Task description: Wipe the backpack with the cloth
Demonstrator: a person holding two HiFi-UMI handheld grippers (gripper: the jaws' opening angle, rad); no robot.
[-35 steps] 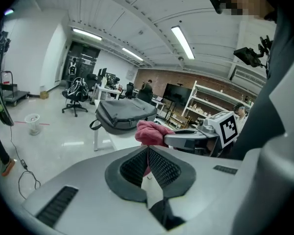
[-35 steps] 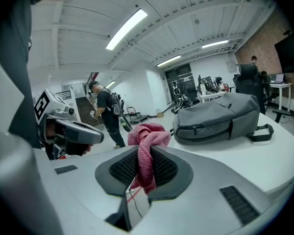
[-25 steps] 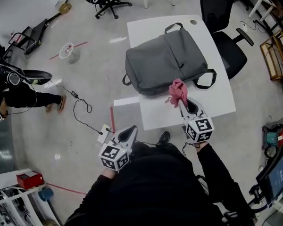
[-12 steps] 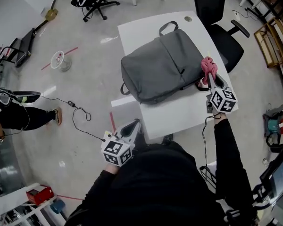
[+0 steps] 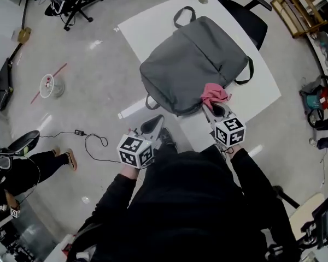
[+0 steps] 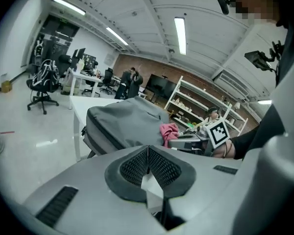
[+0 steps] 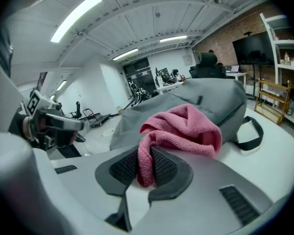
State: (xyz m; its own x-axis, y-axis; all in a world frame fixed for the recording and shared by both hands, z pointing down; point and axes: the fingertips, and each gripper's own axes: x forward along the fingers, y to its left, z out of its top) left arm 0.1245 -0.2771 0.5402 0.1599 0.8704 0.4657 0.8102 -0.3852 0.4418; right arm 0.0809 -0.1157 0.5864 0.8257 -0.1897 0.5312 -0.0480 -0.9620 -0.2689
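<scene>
Right gripper view — cloth (image 7: 186,126) (pink) pinched in fingers (image 7: 165,169), backpack (image 7: 220,94) behind.

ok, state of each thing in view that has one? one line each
left gripper: shut, empty, held off the table.
right gripper: shut on the cloth.
cloth: bunched, pinched at one end, at the backpack's near edge.
backpack: lying flat on the table, looks zipped closed.
</scene>
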